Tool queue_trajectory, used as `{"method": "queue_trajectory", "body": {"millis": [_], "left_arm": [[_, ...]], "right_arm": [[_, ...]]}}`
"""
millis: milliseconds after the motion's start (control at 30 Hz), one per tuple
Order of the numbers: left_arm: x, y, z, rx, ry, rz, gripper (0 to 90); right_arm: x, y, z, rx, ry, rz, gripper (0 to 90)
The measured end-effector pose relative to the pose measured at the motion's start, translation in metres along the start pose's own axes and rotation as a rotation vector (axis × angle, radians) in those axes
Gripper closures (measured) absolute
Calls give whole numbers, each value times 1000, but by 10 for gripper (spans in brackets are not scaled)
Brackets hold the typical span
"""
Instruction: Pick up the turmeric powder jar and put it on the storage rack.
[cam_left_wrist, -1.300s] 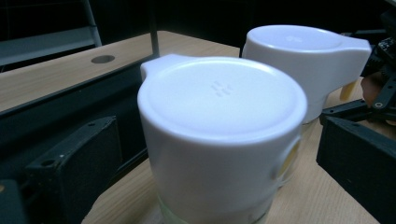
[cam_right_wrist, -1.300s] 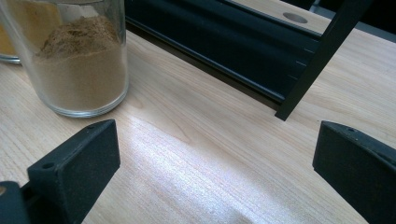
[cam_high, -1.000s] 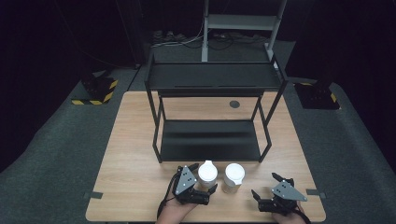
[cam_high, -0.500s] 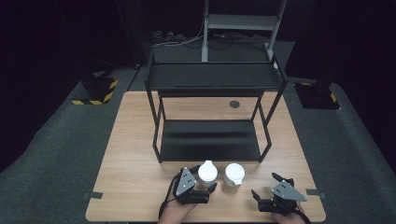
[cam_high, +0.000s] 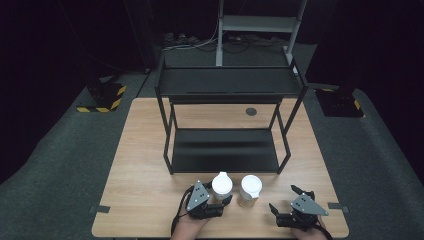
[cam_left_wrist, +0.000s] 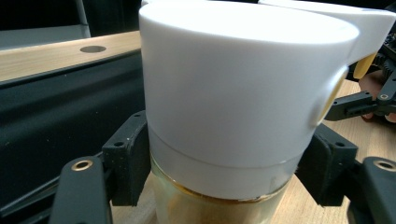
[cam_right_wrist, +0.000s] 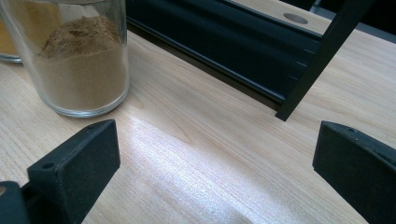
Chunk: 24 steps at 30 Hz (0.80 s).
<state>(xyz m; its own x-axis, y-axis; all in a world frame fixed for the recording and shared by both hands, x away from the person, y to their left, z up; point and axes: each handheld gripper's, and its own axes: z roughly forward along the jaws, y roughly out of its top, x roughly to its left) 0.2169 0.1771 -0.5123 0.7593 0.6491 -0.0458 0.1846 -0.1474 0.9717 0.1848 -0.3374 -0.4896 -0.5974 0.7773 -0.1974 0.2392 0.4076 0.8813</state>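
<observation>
Jar with the white lid (cam_high: 221, 186), the left one of two near the front edge of the wooden table (cam_high: 140, 175), is the thing being picked up. The left gripper (cam_high: 224, 202) has just been closing its jaws, and in the left gripper view the black pads (cam_left_wrist: 128, 156) press on both sides of the jar (cam_left_wrist: 233, 116) just under the lid, with yellowish powder below. So the grasp looks made, though the jar's foot is cut off there, so I cannot tell whether it has left the wood. The second jar (cam_high: 250, 188) stands just beside it, holding brown powder (cam_right_wrist: 79, 70). The right gripper (cam_high: 282, 200) rests near the table's front edge, jaws wide apart and holding nothing. Next comes a straight lift clear of the neighbouring jar, probably toward the black rack (cam_high: 225, 150) behind.
</observation>
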Motion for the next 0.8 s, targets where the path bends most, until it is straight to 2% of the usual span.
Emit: {"method": "queue_trajectory", "body": {"millis": [400,800], "left_arm": [[-3,2,-1,2,20,11,300],[6,3,-15,-38,65,-22,304]], "right_arm": [[-1,0,0,-1,2,2,0],[-1,0,0,-2,2,3,0]]}}
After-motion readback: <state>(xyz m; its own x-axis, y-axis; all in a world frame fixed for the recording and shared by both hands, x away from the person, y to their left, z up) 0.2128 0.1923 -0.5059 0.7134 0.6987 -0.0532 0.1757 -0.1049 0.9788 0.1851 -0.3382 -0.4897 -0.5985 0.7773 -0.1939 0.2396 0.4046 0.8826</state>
